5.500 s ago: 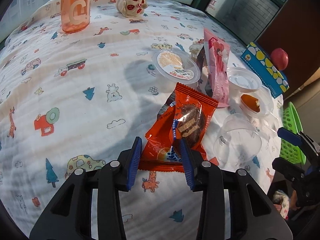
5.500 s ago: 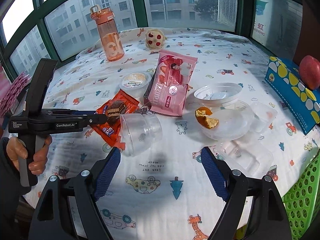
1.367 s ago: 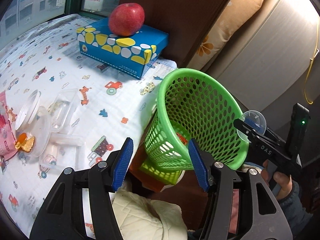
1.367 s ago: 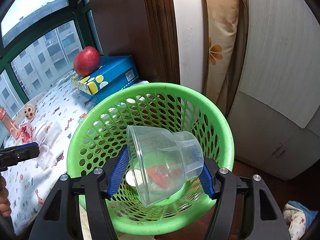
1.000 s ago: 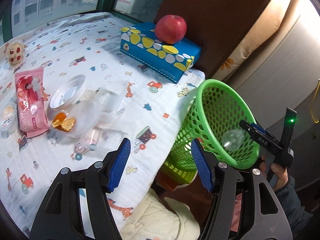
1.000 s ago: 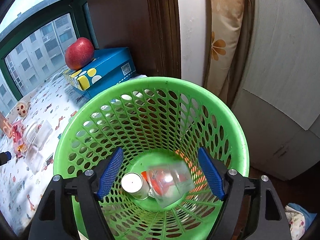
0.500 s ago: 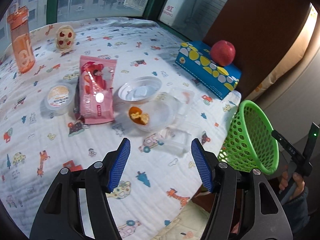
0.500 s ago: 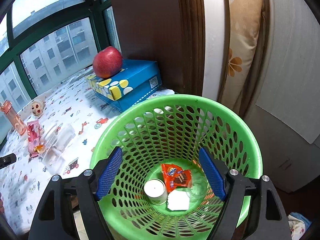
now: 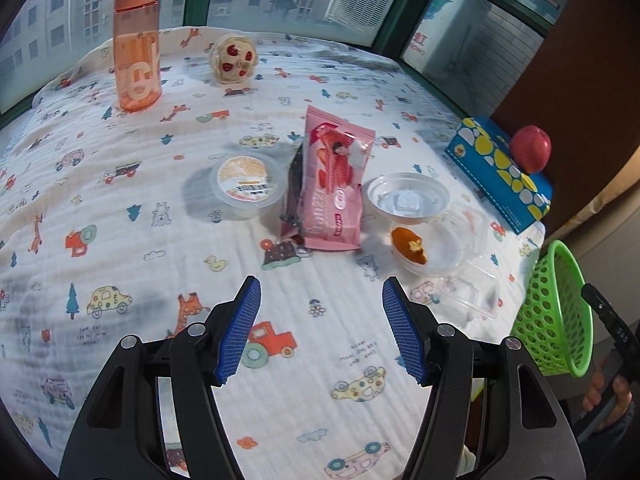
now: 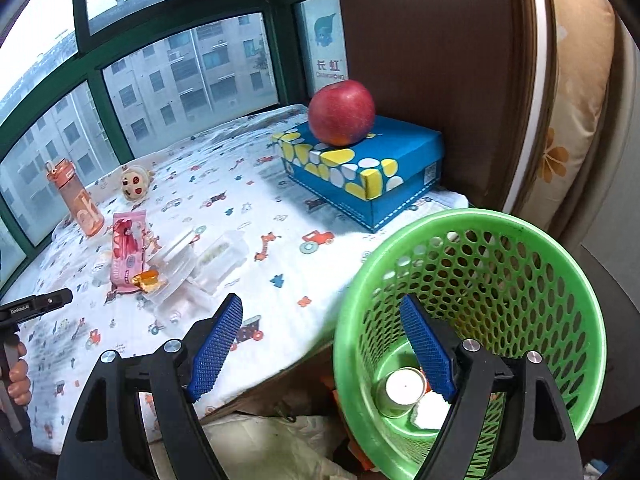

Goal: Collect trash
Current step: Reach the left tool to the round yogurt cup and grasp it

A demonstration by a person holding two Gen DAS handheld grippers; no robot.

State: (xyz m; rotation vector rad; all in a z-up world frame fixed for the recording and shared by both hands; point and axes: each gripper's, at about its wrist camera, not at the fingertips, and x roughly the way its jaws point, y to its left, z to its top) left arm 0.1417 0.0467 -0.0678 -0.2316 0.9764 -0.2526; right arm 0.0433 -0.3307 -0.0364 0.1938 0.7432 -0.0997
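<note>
The green perforated plastic basket [image 10: 472, 312] stands beside the cartoon-print cloth-covered table [image 9: 160, 240]; remaining trash lies mid-table. The empty, open left gripper [image 9: 320, 320] should drop onto the pink snack wrapper [image 9: 334, 192], pinching its near edge flat. The right gripper [image 10: 320, 344], jaws just opening and empty, now looks across the basket rim rather than down into it; the clear cup is gone.

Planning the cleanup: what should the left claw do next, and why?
Probably move the left claw, open and empty, forward to the pink wrapper. It lies flat straight ahead on the cloth, nearest in line, with trash already in the green basket.
</note>
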